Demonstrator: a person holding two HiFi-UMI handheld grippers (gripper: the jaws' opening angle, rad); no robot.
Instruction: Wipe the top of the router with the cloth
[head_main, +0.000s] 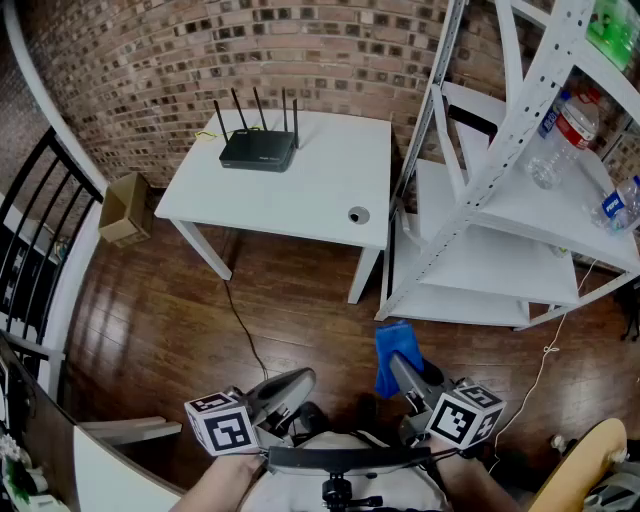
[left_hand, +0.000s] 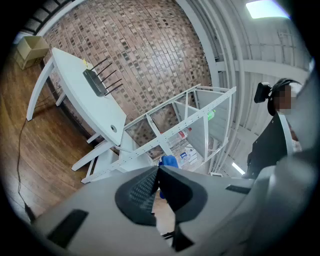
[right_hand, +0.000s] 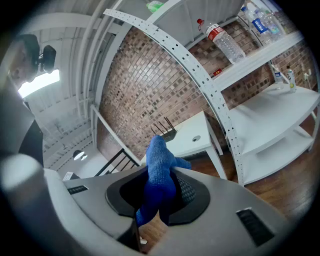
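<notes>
Right gripper (right_hand: 161, 174): jaws clamped on cloth (right_hand: 158, 165). Cloth is blue, bunched, pinched at its middle; one end sticks up past the jaw tips, the rest hangs down between the pads. In the head view the same gripper sits low at right of centre, above the wood floor (head_main: 180, 320), cloth pointing toward the table (head_main: 320, 195).

Left gripper (left_hand: 158, 171): jaws together, nothing between them. Head view puts it low at left of centre, beside the right gripper, not touching it.

Router (head_main: 258, 148): black, four antennas upright, on the white table's far left part, close to the brick wall (head_main: 300, 40). Well apart from both grippers and from the cloth. Top is uncovered; the cloth has no contact with it.

Other items:
- Round grommet (head_main: 358, 215) in the tabletop, near its front right corner.
- Thin cable (head_main: 240, 320) runs from under the table across the floor.
- Cardboard box (head_main: 123, 208) on the floor left of the table, open.
- White shelf unit (head_main: 500, 250) just right of the table; plastic bottles (head_main: 560, 135) lie on an upper shelf.
- Black railing (head_main: 30, 230) at far left.
</notes>
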